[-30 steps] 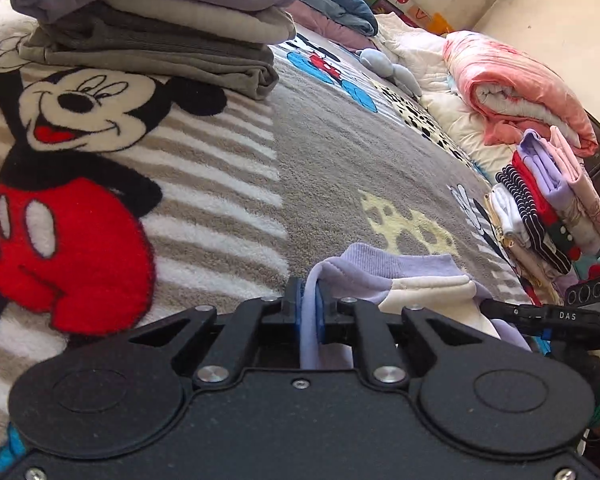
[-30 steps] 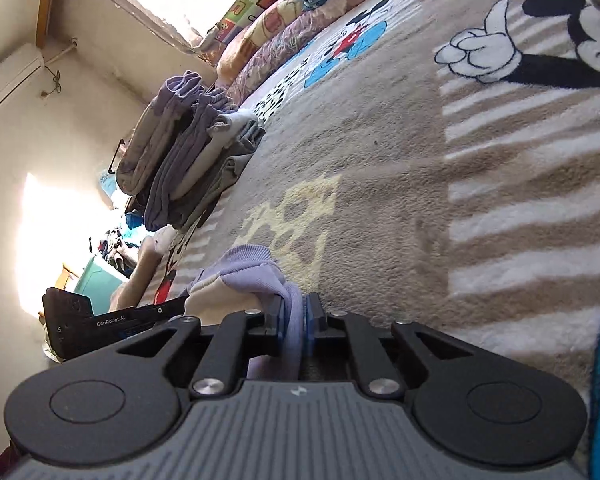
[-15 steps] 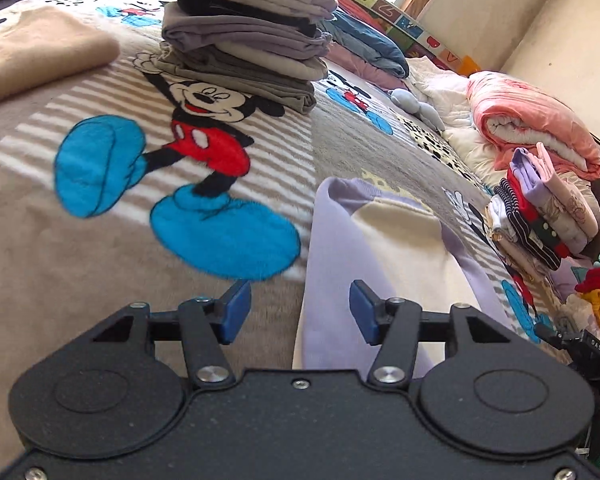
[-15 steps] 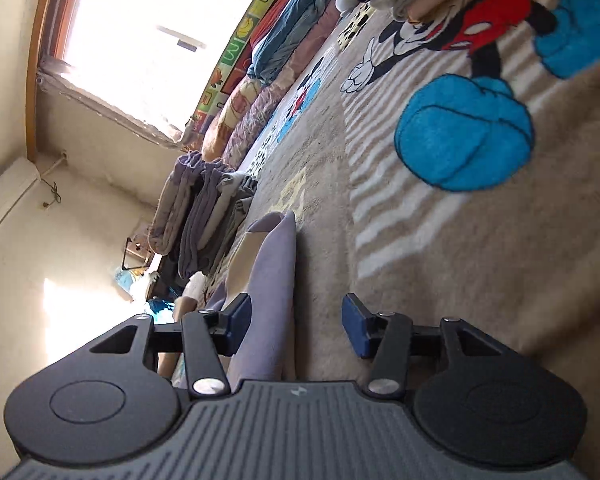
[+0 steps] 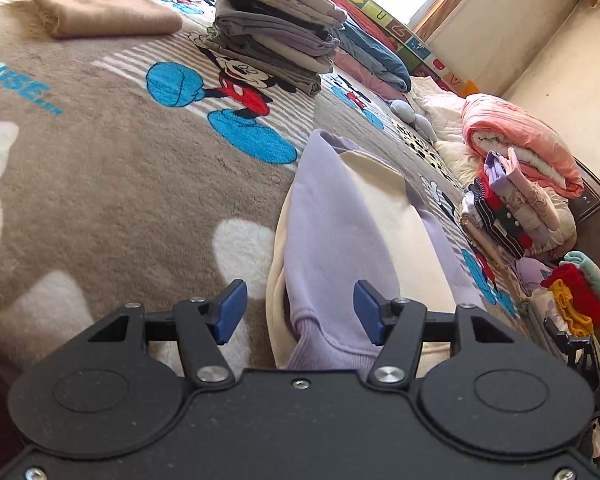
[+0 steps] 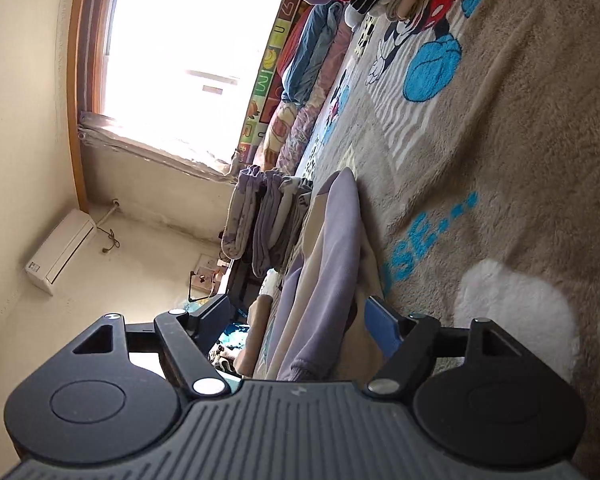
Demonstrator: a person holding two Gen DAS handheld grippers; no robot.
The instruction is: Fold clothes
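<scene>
1. The lilac-and-cream sweatshirt [image 5: 352, 240] lies flat on the bed's cartoon-mouse blanket [image 5: 112, 184]. Its lilac sleeves are laid lengthwise over the cream body and its ribbed cuff sits nearest the camera. That layout suggests a long narrow fold, ready to be doubled over.
2. The left gripper [image 5: 300, 308] hangs over the cuff end with its blue-padded fingers [image 5: 230, 308] spread wide, gripping nothing. One finger is off the garment's edge at 9 o'clock, the other above the sleeve.
3. In the right wrist view, which is rolled sideways, the right gripper [image 6: 300, 316] also has its fingers parted and empty. The sweatshirt [image 6: 332, 264] runs between them. Judged from this, both are placed to re-grip for the next fold.
4. At 12 o'clock from the sweatshirt stands a neat stack of folded grey and lilac clothes [image 5: 276, 40], likely the finished pile.
5. At 10 o'clock lies a folded tan garment [image 5: 100, 12].
6. At 3 o'clock are a smaller stack of striped and patterned pieces [image 5: 508, 208] and a rolled pink quilt [image 5: 520, 140].
7. No baskets or bins are visible, so everything rests directly on the bed.
</scene>
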